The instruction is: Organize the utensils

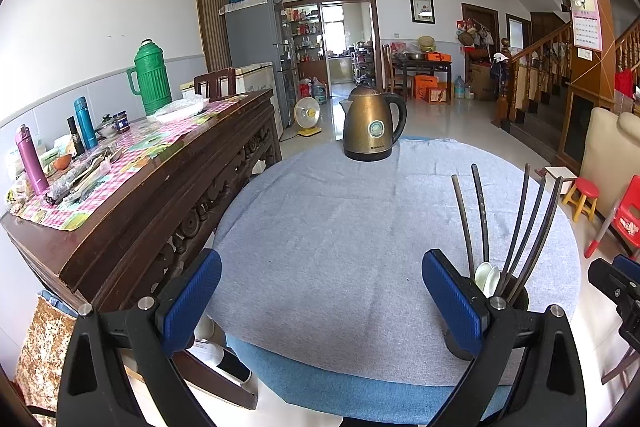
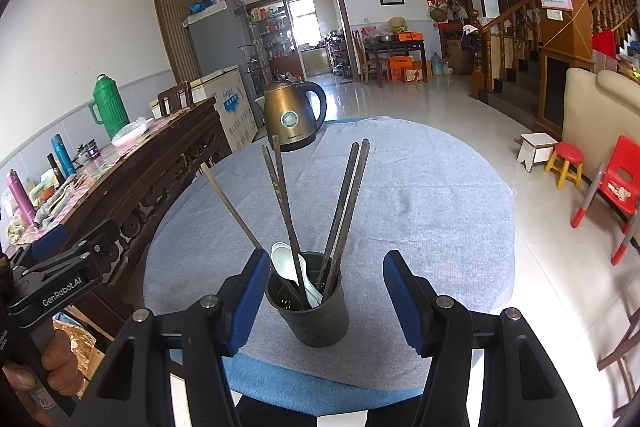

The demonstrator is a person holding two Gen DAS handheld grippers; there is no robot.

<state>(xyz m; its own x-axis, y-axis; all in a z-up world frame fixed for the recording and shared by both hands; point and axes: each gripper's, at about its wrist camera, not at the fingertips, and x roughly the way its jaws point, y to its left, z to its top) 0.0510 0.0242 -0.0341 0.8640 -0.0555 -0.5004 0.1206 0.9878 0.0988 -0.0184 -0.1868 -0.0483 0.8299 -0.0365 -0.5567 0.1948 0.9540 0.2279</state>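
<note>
A dark perforated utensil cup [image 2: 314, 311] stands near the front edge of the round table. It holds several dark chopsticks [image 2: 344, 203], one pale chopstick [image 2: 228, 205] and white spoons [image 2: 286, 259]. My right gripper [image 2: 322, 297] is open with the cup between its blue fingers, not touching it. My left gripper [image 1: 320, 303] is open and empty over the cloth, left of the cup. In the left wrist view the cup [image 1: 516, 297] sits just behind the right finger, with chopsticks [image 1: 520, 223] sticking up.
A bronze electric kettle [image 1: 372, 125] stands at the table's far edge on the grey cloth [image 1: 340, 227]. A carved wooden sideboard [image 1: 152, 183] with flasks and clutter runs along the left. Red chair [image 2: 618, 183] and stools stand to the right.
</note>
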